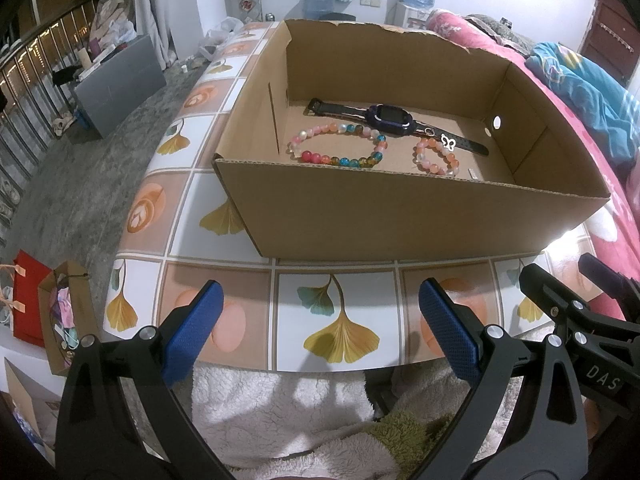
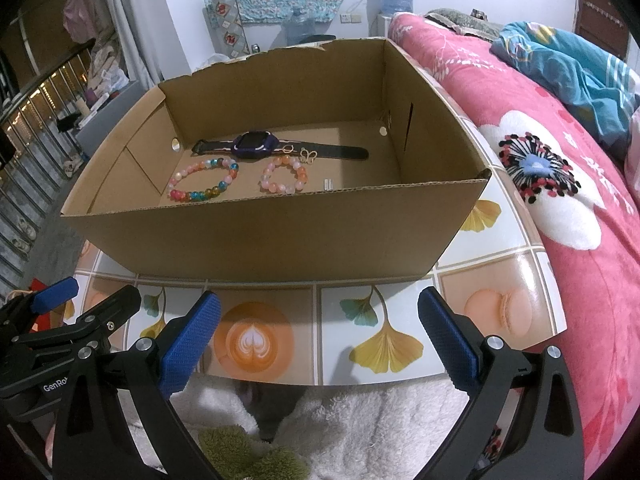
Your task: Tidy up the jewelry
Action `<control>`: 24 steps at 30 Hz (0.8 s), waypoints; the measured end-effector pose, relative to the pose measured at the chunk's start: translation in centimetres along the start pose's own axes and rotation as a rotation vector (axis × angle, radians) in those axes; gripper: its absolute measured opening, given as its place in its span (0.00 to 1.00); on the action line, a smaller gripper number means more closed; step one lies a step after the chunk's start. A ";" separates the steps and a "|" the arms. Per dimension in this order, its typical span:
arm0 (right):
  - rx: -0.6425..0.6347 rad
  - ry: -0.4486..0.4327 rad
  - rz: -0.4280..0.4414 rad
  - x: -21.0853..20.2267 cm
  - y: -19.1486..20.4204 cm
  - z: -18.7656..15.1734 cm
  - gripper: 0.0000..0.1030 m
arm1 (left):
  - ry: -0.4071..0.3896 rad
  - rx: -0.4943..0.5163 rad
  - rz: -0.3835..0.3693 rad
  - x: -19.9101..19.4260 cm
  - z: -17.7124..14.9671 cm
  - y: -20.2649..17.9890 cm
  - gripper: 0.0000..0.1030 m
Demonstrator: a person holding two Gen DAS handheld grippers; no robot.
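Observation:
An open cardboard box (image 1: 420,216) (image 2: 260,236) stands on the patterned table. Inside lie a purple watch with a black strap (image 1: 390,118) (image 2: 256,146), a multicoloured bead bracelet (image 1: 340,144) (image 2: 204,180), a smaller pink bead bracelet (image 1: 436,156) (image 2: 284,176) and a small butterfly charm (image 1: 449,142) (image 2: 309,155). My left gripper (image 1: 320,332) is open and empty, held at the table's near edge in front of the box. My right gripper (image 2: 320,336) is open and empty beside it; it also shows at the right of the left wrist view (image 1: 580,312).
The table (image 1: 340,320) (image 2: 500,280) has a tiled ginkgo and coffee print. A pink floral bed (image 2: 560,168) runs along the right. White fluffy fabric (image 1: 280,408) lies below the table edge. Paper bags (image 1: 44,312) stand on the floor to the left.

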State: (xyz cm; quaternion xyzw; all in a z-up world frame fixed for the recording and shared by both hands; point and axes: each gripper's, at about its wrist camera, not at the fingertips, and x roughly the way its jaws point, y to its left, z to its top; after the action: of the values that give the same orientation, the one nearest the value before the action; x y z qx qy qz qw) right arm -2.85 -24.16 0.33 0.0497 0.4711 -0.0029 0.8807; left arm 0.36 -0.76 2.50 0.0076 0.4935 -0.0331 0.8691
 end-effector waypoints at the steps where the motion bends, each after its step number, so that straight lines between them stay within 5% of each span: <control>1: -0.001 -0.001 -0.001 0.0 0.0 0.0 0.93 | 0.000 0.000 0.000 0.0 0.0 0.0 0.92; 24: 0.004 0.004 0.001 0.1 0.0 -0.1 0.93 | 0.000 0.000 0.000 0.0 0.0 0.0 0.92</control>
State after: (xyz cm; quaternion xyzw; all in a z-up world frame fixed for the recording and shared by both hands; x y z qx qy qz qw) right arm -2.85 -24.15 0.24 0.0519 0.4726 -0.0032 0.8798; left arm 0.38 -0.77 2.50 0.0074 0.4937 -0.0330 0.8690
